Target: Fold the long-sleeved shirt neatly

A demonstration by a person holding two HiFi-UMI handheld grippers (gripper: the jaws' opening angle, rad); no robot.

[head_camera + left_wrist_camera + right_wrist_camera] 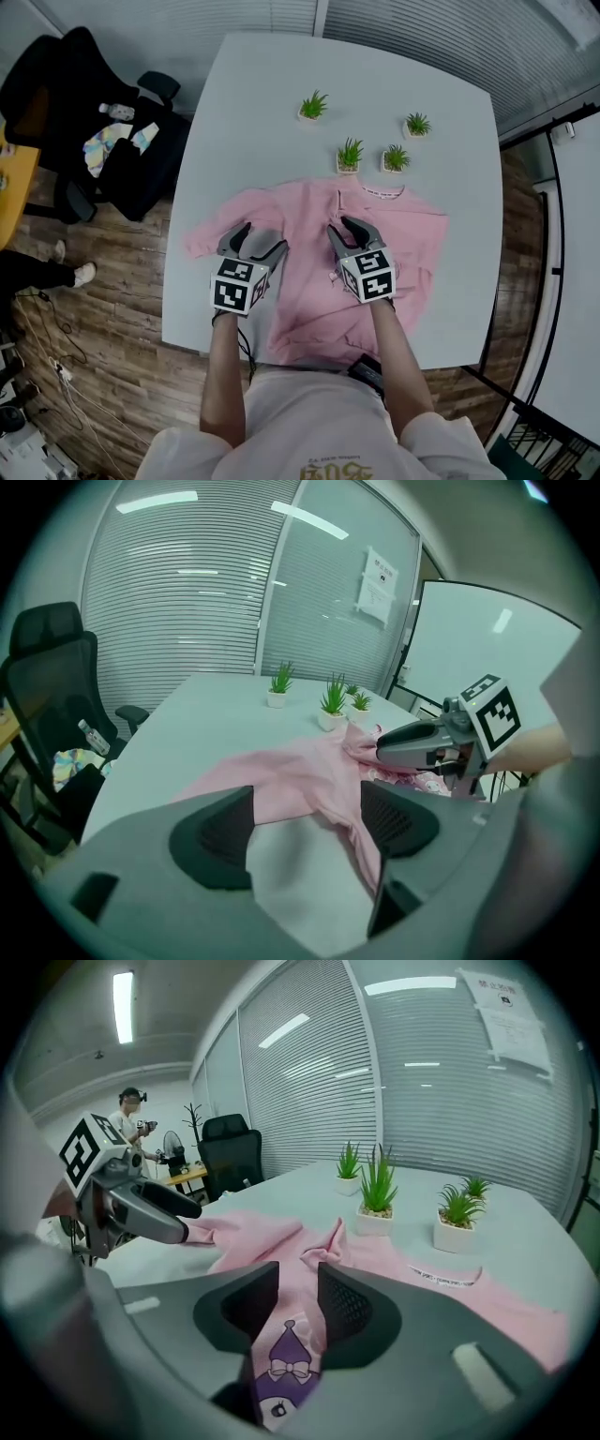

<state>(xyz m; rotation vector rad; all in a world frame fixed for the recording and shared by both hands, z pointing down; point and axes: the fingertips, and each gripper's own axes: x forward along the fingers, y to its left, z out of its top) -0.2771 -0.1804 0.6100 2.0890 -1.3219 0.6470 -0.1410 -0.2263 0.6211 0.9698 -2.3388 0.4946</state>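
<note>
A pink long-sleeved shirt lies spread front-up on the white table, its collar at the far side and its left sleeve bunched inward. My left gripper hovers over the shirt's left part, open, nothing between its jaws. My right gripper is over the shirt's middle, its jaws a narrow gap apart. Through that gap I see the shirt's purple cartoon print. In each gripper view the other gripper shows: the right one, the left one.
Several small potted plants stand just beyond the collar. A black office chair with bits on its seat stands left of the table. The table's near edge runs under the shirt's hem, close to the person's body. A person stands far off.
</note>
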